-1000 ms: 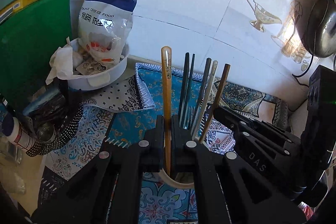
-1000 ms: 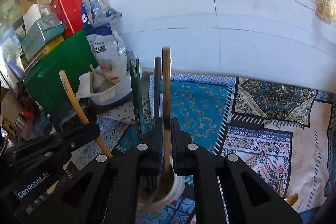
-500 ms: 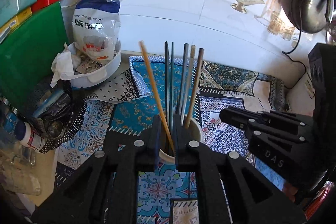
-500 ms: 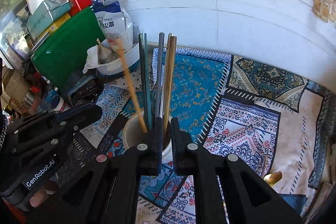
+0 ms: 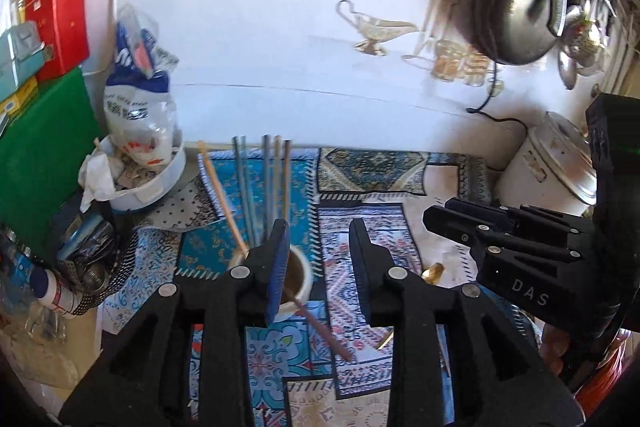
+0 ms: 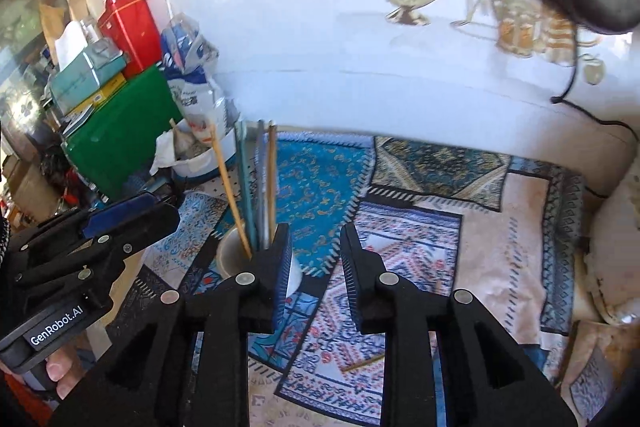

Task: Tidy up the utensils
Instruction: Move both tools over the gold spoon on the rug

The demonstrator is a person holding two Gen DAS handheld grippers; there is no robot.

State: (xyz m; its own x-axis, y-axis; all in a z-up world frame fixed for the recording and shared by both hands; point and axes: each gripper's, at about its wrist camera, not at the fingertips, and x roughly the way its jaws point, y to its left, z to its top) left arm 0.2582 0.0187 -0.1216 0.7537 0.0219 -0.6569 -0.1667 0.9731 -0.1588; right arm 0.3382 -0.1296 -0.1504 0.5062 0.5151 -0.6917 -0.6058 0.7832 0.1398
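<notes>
A white cup stands on the patterned cloth and holds several upright chopsticks; it also shows in the right wrist view with the chopsticks. My left gripper is open and empty, just above and right of the cup. My right gripper is open and empty, beside the cup's right side. A brown chopstick lies on the cloth in front of the cup. A gold utensil tip lies further right. A thin stick lies on the cloth between my right fingers.
A white bowl with a food bag and tissue, a green board and red tin crowd the left. A rice cooker stands at right. A pan hangs on the tiled wall.
Both grippers have opened, let go of their chopsticks in the cup, and pulled back and up. The chopsticks now stand free in the cup.
</notes>
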